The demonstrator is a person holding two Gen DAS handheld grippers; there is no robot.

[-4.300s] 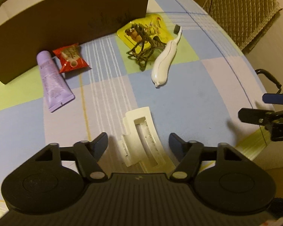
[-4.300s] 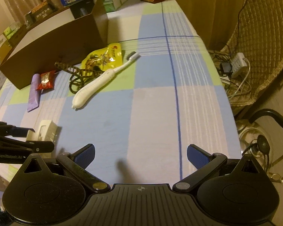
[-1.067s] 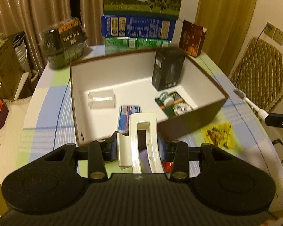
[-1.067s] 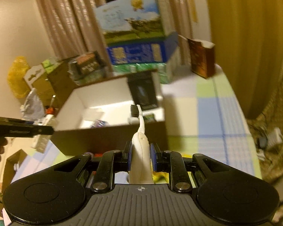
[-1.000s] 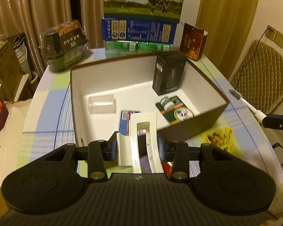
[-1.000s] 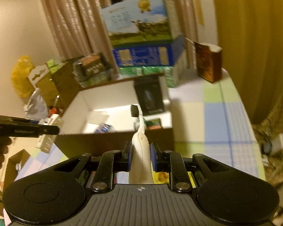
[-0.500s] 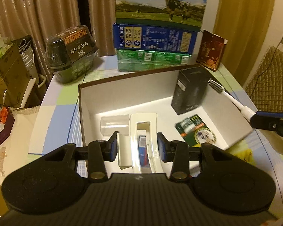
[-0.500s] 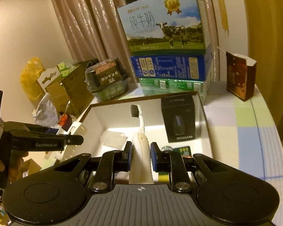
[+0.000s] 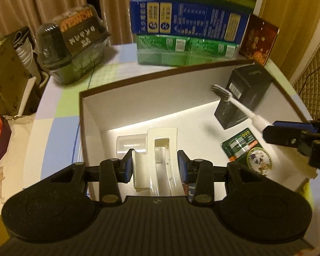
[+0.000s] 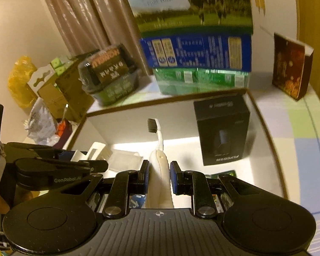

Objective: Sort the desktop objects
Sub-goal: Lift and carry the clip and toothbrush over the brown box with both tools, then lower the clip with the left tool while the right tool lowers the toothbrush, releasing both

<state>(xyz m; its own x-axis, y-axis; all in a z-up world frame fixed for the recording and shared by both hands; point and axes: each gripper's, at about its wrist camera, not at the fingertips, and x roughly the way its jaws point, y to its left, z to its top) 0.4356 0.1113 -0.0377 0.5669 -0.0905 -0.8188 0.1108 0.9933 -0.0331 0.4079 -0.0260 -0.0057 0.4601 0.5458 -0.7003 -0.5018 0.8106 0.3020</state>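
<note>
Both loads now hang over the box (image 9: 91, 115) (earlier short of it).

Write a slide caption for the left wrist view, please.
Left gripper holds a white plastic holder over the open box.

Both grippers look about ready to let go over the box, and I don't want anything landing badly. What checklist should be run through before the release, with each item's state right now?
1. Left gripper grips the cream plastic holder: ok.
2. Right gripper grips the electric toothbrush: ok.
3. Holder is over the open box, inside its walls: ok.
4. Toothbrush head is over the box interior: ok.
5. Landing spot under the holder is free: not ok, a clear plastic case lies right below it.
6. Toothbrush will miss the upright black carton: cannot tell, the carton stands close to its right.
</note>
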